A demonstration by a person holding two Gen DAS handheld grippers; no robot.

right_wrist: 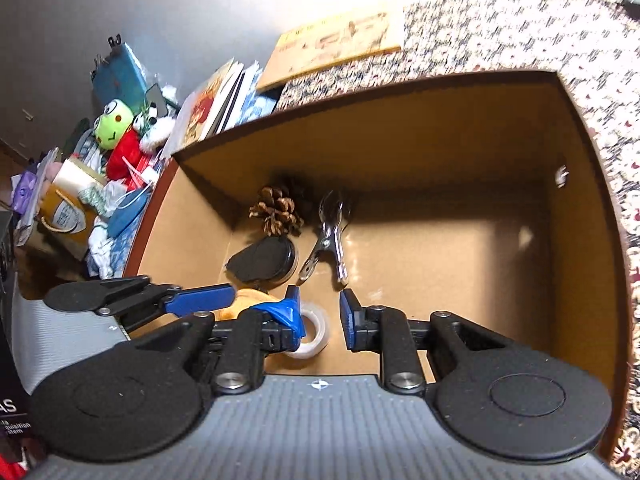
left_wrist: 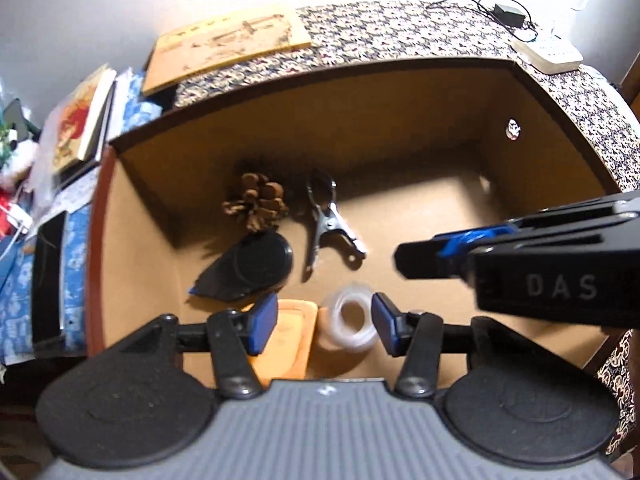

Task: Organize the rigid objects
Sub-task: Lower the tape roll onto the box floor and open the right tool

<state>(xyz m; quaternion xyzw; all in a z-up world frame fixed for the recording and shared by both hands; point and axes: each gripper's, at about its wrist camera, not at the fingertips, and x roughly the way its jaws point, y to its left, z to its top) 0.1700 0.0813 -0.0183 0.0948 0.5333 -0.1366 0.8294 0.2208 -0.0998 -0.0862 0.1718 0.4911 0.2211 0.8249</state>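
Note:
An open cardboard box point(left_wrist: 360, 120) holds a pine cone point(left_wrist: 256, 200), a metal spring clip point(left_wrist: 328, 220), a black round tin point(left_wrist: 256, 264), an orange flat case point(left_wrist: 290, 340) and a clear tape roll point(left_wrist: 350, 324). My left gripper point(left_wrist: 325, 322) hovers open over the case and the roll, holding nothing. My right gripper point(right_wrist: 320, 316) is open and empty above the tape roll point(right_wrist: 312, 332), near the clip point(right_wrist: 330, 240), the pine cone point(right_wrist: 276, 210) and the tin point(right_wrist: 266, 260). Loose blue tape hangs on its left finger. In the left wrist view the right gripper point(left_wrist: 420, 260) reaches in from the right.
The box sits on a patterned cloth point(left_wrist: 400, 36) with a wooden board point(left_wrist: 224, 48) behind it and a white power strip point(left_wrist: 548, 54) at the back right. Books point(left_wrist: 80, 120) and a green plush toy point(right_wrist: 112, 124) with other clutter crowd the left side. The box's right half point(right_wrist: 460, 260) is bare.

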